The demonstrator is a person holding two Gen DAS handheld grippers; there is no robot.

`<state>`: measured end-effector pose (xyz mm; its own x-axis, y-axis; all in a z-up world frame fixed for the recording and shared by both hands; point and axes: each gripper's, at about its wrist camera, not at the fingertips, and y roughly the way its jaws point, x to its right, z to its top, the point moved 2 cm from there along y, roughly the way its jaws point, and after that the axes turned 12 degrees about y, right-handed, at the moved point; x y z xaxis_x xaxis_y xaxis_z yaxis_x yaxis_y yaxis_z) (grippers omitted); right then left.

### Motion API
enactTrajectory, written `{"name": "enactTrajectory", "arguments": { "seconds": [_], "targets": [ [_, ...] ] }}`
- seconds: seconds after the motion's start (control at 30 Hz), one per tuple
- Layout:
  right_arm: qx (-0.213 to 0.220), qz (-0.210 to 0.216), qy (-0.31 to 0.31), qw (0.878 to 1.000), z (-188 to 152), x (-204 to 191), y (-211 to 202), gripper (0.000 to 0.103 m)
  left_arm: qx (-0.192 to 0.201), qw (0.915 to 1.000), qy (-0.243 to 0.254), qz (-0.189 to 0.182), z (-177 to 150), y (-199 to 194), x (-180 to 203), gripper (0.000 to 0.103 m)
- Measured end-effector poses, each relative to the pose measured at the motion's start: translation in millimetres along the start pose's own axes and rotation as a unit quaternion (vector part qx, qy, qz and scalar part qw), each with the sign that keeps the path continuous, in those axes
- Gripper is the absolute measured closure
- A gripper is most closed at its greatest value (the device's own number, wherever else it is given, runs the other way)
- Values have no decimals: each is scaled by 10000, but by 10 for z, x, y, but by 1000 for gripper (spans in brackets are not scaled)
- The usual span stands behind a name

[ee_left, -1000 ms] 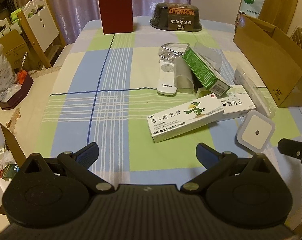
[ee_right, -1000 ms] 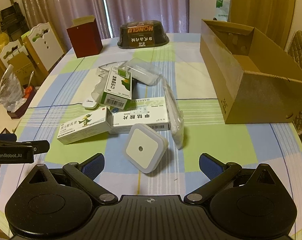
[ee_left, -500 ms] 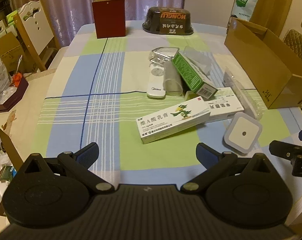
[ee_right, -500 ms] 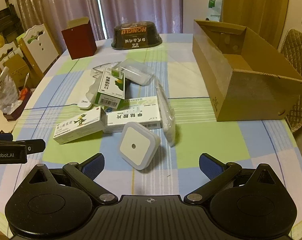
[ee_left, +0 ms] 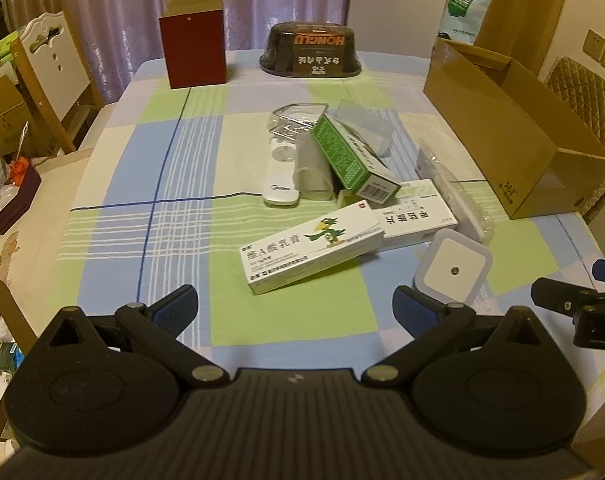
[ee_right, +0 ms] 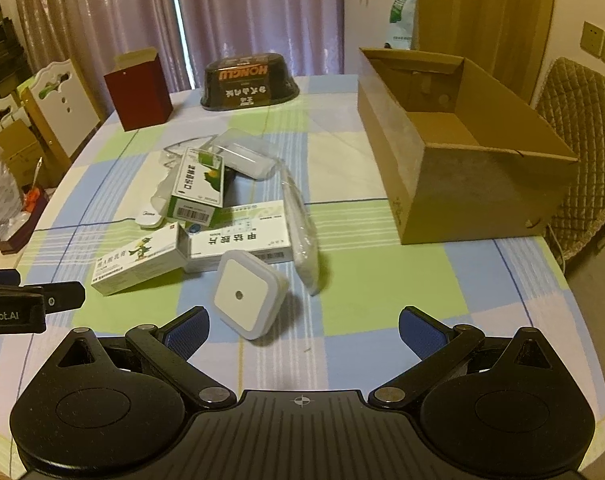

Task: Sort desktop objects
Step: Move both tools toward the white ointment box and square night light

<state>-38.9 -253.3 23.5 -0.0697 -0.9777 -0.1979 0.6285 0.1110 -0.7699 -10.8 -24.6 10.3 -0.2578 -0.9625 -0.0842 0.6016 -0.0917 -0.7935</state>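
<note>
Black gripper bodies, blue-padded jaws, silver pivot screws, "Robot.AI" lettering

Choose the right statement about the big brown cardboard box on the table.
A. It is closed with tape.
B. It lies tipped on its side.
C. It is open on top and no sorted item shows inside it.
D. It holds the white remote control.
C. The cardboard box stands upright with its top open, and the part of its floor that shows is bare; the white remote lies in the pile on the table.

Dim warm light, fisheye-warped edges
</note>
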Motion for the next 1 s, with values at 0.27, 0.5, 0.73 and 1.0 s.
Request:
{"name": "enactTrajectory", "arguments": {
  "seconds": [0.27,0.5,0.73,1.0],
  "targets": [
    [8,-42,62,10000,-7,64,-21,0,9,10000,63,-58,13,-1,67,1],
    [-13,-27,69,10000,-17,68,-12,0,30,10000,49,-47,19,-8,61,1],
    [-30,-13,71,10000,-13,68,-1,0,10,10000,32,-46,13,-7,48,1],
    [-62,-13,97,9999,-24,77,20,0,-21,10000,31,-50,1,16,41,1]
  ]
}}
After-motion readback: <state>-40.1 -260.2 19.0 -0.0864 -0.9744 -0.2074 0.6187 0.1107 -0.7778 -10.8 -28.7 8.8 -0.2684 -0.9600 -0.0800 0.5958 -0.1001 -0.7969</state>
